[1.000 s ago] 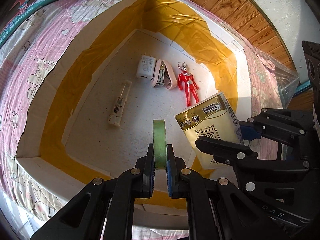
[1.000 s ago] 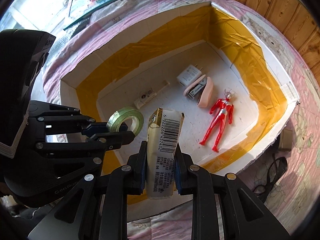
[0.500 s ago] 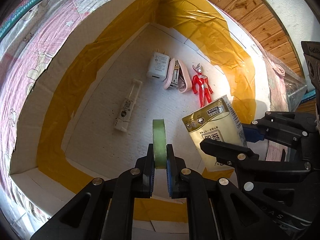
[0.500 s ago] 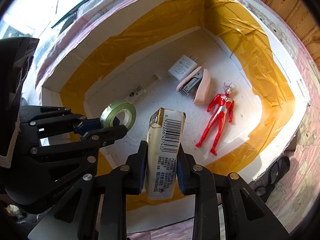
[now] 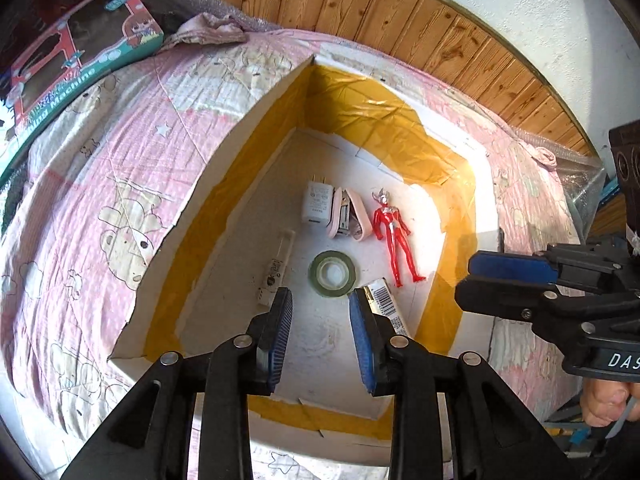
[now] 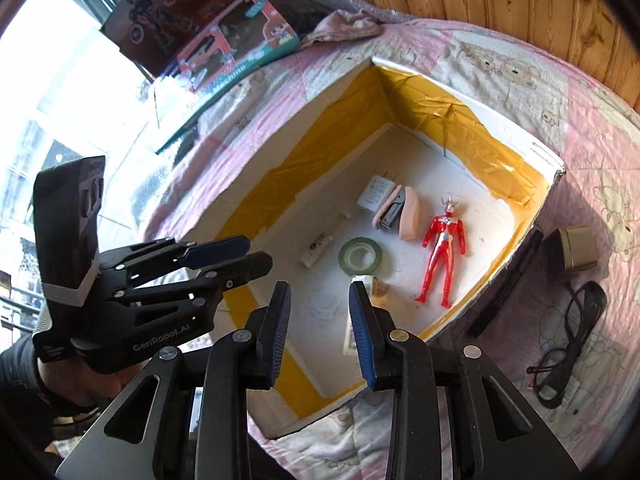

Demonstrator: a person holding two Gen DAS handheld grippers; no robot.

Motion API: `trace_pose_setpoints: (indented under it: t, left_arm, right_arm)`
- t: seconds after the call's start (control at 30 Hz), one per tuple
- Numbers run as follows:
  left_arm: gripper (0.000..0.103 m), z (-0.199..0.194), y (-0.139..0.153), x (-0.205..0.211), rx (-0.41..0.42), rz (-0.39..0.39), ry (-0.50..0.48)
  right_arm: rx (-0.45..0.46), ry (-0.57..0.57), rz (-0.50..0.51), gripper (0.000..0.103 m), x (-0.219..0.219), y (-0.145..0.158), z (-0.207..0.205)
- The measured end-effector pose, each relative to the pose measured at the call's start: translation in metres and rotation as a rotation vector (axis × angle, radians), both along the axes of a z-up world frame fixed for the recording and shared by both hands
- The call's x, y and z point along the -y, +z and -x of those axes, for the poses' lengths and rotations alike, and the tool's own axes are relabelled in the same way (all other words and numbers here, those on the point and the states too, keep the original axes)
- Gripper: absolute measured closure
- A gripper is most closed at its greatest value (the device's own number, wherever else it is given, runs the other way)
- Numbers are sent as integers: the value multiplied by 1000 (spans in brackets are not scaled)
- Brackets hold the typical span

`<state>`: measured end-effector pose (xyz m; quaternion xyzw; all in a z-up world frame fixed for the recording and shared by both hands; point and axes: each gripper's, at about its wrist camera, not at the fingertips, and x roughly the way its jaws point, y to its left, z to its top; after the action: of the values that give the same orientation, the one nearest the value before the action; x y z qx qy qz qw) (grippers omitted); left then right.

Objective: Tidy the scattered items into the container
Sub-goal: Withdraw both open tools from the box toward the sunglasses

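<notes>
A white box (image 5: 248,120) (image 6: 472,100) lined with yellow tape sits on the pink bedspread. On its floor lie a green tape roll (image 5: 331,274) (image 6: 360,256), a gold drink carton (image 5: 383,304) (image 6: 374,286), a red toy figure (image 5: 394,236) (image 6: 442,250), a white charger (image 5: 317,203) (image 6: 374,194), a pink stapler (image 5: 347,219) (image 6: 402,219) and a thin white tube (image 5: 276,270) (image 6: 318,250). My left gripper (image 5: 320,330) hovers open and empty above the box's near end. My right gripper (image 6: 319,330) is also open and empty, raised above the box.
Beside the box's right wall lie a black cable (image 6: 568,336), a small tan block (image 6: 580,250) and a dark bar (image 6: 508,284). A toy box (image 5: 76,60) (image 6: 236,56) rests at the bed's far left. A wood-panel wall (image 5: 400,20) runs behind.
Both grippers have opened and drawn back up. The tape roll and the drink carton, held until half a second ago, now lie on the box floor.
</notes>
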<state>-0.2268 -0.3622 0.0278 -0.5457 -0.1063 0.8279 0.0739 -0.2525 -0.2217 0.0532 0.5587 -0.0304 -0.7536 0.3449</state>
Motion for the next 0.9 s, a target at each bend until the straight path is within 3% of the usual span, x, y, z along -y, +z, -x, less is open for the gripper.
trace_pose_setpoints:
  t: [0.17, 0.47, 0.77, 0.9]
  left_arm:
    - [72, -27, 25, -15, -99, 9, -25]
    - [72, -78, 35, -79, -191, 54, -172]
    - [69, -99, 23, -147, -180, 18, -259]
    - [61, -92, 14, -174, -153, -8, -280]
  right_arm:
    - [-92, -67, 166, 70, -26, 9, -46]
    - [-19, -236, 372, 68, -81, -29, -100]
    - [25, -421, 401, 68, -167, -63, -127]
    - [19, -502, 408, 68, -205, -70, -131]
